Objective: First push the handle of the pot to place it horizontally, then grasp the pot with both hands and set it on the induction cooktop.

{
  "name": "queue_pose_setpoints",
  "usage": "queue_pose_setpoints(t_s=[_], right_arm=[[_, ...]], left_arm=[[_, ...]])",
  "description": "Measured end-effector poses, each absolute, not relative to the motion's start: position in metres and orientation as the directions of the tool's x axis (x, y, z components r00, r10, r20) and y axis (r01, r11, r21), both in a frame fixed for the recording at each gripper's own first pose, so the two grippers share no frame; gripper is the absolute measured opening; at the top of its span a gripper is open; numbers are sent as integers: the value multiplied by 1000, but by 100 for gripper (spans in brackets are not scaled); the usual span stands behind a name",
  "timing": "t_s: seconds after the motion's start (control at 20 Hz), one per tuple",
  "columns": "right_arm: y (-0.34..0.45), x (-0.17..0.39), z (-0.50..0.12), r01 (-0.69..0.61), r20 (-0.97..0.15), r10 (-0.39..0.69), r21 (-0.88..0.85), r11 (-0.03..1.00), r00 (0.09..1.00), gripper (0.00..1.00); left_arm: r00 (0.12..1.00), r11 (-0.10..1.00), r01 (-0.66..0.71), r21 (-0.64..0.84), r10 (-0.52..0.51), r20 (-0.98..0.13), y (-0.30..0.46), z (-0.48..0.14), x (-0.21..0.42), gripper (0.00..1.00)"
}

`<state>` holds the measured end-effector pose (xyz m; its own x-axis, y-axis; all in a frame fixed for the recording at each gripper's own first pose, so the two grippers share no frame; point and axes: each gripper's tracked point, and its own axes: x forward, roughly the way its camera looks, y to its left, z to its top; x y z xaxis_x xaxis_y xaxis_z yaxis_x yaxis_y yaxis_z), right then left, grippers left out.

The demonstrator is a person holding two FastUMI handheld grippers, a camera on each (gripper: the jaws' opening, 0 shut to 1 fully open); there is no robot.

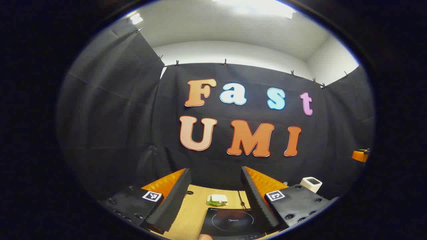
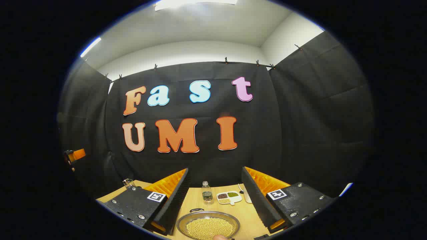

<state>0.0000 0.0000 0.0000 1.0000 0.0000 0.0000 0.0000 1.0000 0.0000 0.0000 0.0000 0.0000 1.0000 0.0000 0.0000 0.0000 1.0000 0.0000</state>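
A shallow metal pot full of yellow beans sits on the wooden table low in the right gripper view. A dark loop handle shows at its far left rim. My right gripper is open above and just short of the pot, with one finger on each side and nothing between them. The black induction cooktop lies on the table low in the left gripper view. My left gripper is open over its near part, holding nothing.
Beyond the cooktop lie a green and white sponge and a black cable; a white box stands at the right. Behind the pot are a small bottle, a white divided dish, a white spoon and a glass.
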Motion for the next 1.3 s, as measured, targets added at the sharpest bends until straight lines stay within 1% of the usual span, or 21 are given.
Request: queue_pose_setpoints(t_s=[0.05, 0.15, 0.2, 0.25, 0.65, 1.1, 1.2, 1.3], right_arm=[[-1, 0, 1, 1, 1, -1, 2, 1000, 1000, 95], [-3, -1, 3, 4, 4, -4, 8, 1000, 1000, 95], [-4, -1, 4, 4, 7, -4, 10, 1000, 1000, 100], [-5, -2, 5, 3, 8, -3, 10, 1000, 1000, 95], [-6, -3, 3, -1, -3, 1, -15, 1000, 1000, 95], [-1, -6, -7, -47, -44, 49, 33, 998, 998, 95], [0, -8, -9, -64, -51, 67, 58, 996, 996, 93], [0, -8, -14, -71, -67, 76, 86, 994, 995, 87]], left_arm=[[1000, 1000, 4, -1, -4, 1, -4, 1, -1, 97], [1000, 1000, 16, -7, -16, 5, -8, 4, -1, 98], [1000, 1000, 18, -6, -18, 7, -10, 5, -1, 98], [1000, 1000, 18, -6, -18, 8, -11, 5, -3, 99], [999, 999, 32, 4, -32, 13, -20, 12, -5, 98], [998, 998, 54, 20, -54, 16, -31, 18, -9, 98], [998, 998, 57, 20, -57, 15, -33, 18, -7, 97], [999, 998, 53, 22, -53, 12, -33, 17, -9, 97]])
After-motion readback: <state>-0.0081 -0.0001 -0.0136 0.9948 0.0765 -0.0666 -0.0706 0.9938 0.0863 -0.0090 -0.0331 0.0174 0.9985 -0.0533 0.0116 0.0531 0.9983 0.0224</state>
